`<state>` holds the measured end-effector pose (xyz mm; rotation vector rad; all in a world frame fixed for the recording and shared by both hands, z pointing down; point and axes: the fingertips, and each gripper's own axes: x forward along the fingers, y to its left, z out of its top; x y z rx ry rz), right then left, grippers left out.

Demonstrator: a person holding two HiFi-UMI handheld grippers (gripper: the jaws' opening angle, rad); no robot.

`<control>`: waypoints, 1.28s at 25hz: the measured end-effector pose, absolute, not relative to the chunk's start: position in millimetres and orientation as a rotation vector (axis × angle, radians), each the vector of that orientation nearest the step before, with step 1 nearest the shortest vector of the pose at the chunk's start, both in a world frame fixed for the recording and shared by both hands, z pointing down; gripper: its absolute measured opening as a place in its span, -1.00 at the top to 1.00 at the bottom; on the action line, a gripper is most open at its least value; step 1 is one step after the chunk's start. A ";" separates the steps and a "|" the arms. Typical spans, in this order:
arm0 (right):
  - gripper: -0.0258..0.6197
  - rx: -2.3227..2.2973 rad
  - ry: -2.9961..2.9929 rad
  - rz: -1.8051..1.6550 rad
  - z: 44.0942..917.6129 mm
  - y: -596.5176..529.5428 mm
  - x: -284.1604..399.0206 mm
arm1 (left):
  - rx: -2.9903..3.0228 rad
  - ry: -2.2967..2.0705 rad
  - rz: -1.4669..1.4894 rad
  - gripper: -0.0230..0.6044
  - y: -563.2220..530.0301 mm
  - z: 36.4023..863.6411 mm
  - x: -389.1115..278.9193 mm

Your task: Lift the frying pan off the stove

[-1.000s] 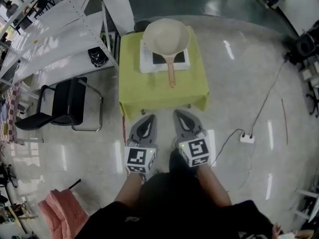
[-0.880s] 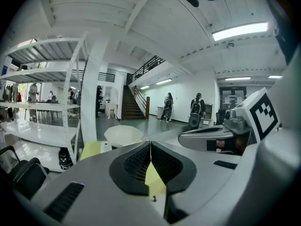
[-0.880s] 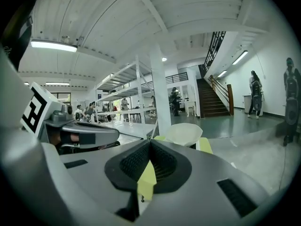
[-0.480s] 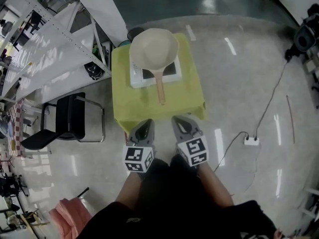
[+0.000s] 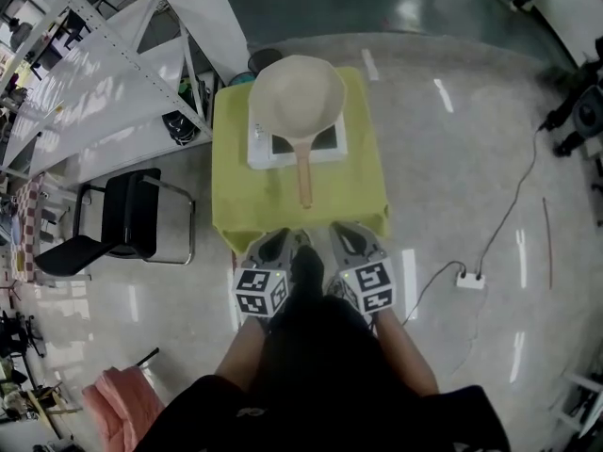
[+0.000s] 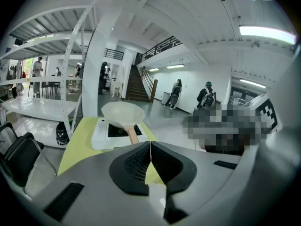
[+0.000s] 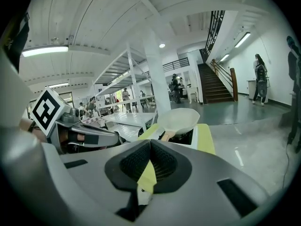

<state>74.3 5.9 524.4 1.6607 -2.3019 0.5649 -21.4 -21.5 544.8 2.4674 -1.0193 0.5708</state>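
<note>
Left tongs [image 5: 274, 246] and right tongs [image 5: 350, 240] are closed and empty. The pan [image 5: 294, 95] rests on the stove [image 5: 325, 144], its handle [image 5: 304, 175] pointing toward them, handy for grabbing.

Cream round frying pan [image 5: 295, 97] w/ tan wooden handle [image 5: 303, 177], on white flat stove [image 5: 259, 150] w/ black glass top. Yellow-green cloth-covered table [image 5: 236, 196]. Glossy pale grey floor [image 5: 452, 158] w/ white light streaks. Grey plastic left gripper [image 5: 276, 241] & right gripper [image 5: 343, 234]: black ribbed pads [image 6: 134, 164], each w/ black-and-white square-marker cube [image 5: 262, 292]. Black padded chair [image 5: 122, 215]; pink cloth bundle [image 5: 118, 412]; white metal shelving [image 5: 85, 73]
</note>
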 end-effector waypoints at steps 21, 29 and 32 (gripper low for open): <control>0.87 1.532 -2.236 0.754 571.4 -106.7 92.0 | 2.267 -0.853 0.633 0.78 -121.8 629.4 15.5; 0.87 1.428 -2.189 0.890 602.8 -135.2 103.2 | 2.151 -0.672 0.622 0.78 -137.9 663.8 25.6; 0.87 1.429 -2.197 0.894 607.7 -144.1 108.1 | 2.133 -0.598 0.602 0.78 -138.2 668.6 30.8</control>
